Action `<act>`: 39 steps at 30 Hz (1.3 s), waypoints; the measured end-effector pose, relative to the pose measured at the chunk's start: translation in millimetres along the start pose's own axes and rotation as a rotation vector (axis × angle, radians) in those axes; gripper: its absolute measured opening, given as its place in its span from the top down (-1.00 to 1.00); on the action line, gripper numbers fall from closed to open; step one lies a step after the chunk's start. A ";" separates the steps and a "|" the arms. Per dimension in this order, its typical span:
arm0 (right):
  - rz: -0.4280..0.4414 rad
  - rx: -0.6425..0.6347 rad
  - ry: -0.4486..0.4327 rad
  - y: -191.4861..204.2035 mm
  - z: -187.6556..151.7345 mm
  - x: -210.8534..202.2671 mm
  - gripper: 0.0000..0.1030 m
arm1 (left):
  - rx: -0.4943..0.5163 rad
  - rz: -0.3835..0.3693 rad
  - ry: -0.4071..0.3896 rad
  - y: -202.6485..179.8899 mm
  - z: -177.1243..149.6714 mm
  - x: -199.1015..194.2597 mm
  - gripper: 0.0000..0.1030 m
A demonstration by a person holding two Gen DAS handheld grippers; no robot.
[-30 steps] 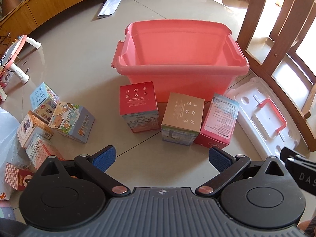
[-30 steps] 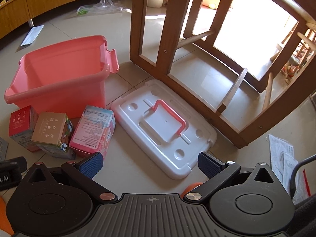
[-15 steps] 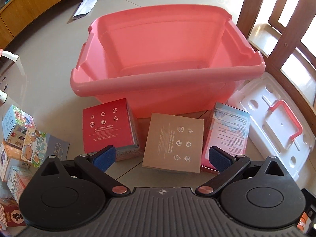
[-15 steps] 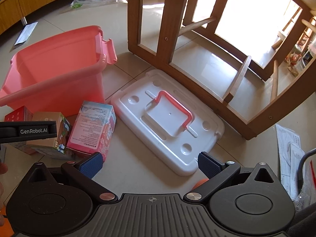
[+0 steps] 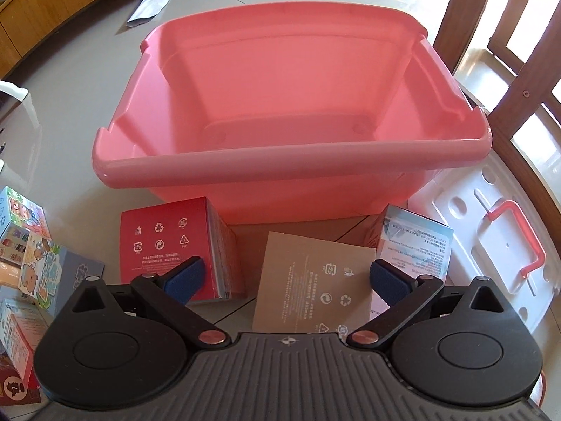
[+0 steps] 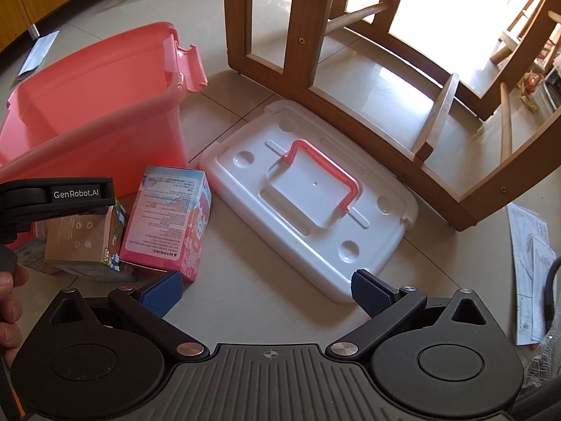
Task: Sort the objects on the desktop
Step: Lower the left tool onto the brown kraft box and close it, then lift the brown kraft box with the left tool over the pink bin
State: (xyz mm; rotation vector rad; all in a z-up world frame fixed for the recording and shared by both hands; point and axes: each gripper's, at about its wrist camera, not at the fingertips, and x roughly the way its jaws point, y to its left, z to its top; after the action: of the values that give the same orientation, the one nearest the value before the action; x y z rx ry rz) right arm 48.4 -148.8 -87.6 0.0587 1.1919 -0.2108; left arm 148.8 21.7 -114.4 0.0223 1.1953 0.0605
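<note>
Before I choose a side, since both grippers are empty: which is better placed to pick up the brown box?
Left. The left gripper is open directly over the brown box, straddling it. The right gripper hangs open over bare floor near the white lid.

Left tongs (image 5: pixel 285 277): black body, ribbed grey centre plate with small compass-like mark, two round black discs, black angled arms with copper-coloured pivot screws, small silver screws at the outer tips, blue textured pads (image 5: pixel 186 277). Right tongs (image 6: pixel 266 293): same build, silver pivot screws. Left unit's black side, seen from right camera, reads "GenRobot.AI" in white. Hand (image 6: pixel 8 310) at left edge, bare.
</note>
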 end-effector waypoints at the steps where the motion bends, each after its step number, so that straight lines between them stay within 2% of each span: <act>1: 0.001 0.004 0.001 -0.2 0.2 0.4 -0.98 | 0.011 0.012 0.006 -2.8 -0.9 0.2 -0.98; 3: 0.004 0.010 0.003 -0.5 0.7 1.1 -0.98 | 0.061 0.038 0.006 -8.8 -3.8 2.0 -0.97; 7: 0.014 0.017 0.003 -1.5 0.9 0.7 -0.98 | 0.087 0.100 0.007 -11.1 -9.2 5.5 -0.97; 17: 0.015 0.029 0.010 -5.6 2.2 1.8 -0.98 | 0.154 0.112 0.025 -30.1 -11.6 5.7 -0.97; 24: 0.011 0.033 0.016 -5.7 2.3 2.6 -0.98 | 0.040 0.085 0.113 -35.6 -10.9 2.2 -0.94; 27: 0.012 0.026 0.012 -4.7 2.0 1.6 -0.98 | 0.044 0.126 0.120 -30.8 -14.0 6.9 -0.93; 29: 0.010 0.023 0.009 -4.7 1.9 1.6 -0.98 | -0.007 0.099 0.131 -20.0 -13.4 10.0 -0.93; 31: 0.007 0.026 0.011 -5.1 1.7 2.1 -0.98 | -0.078 0.032 0.148 -9.6 -11.3 14.2 -0.92; 33: 0.005 0.027 0.014 -5.0 1.2 2.7 -0.98 | -0.115 -0.011 0.141 -4.2 -8.8 16.3 -0.73; 36: 0.005 0.018 0.014 -3.2 0.4 2.6 -0.98 | -0.074 0.016 0.116 -7.7 -6.8 21.1 -0.47; 39: 0.005 0.008 0.012 -1.7 0.2 2.5 -0.98 | -0.062 0.011 0.085 -7.2 -10.1 25.2 -0.44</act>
State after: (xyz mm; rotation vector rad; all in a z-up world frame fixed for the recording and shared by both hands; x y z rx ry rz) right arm 49.1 -150.9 -89.8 0.0695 1.2027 -0.2114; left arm 148.9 15.9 -141.9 -0.0287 1.2773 0.1092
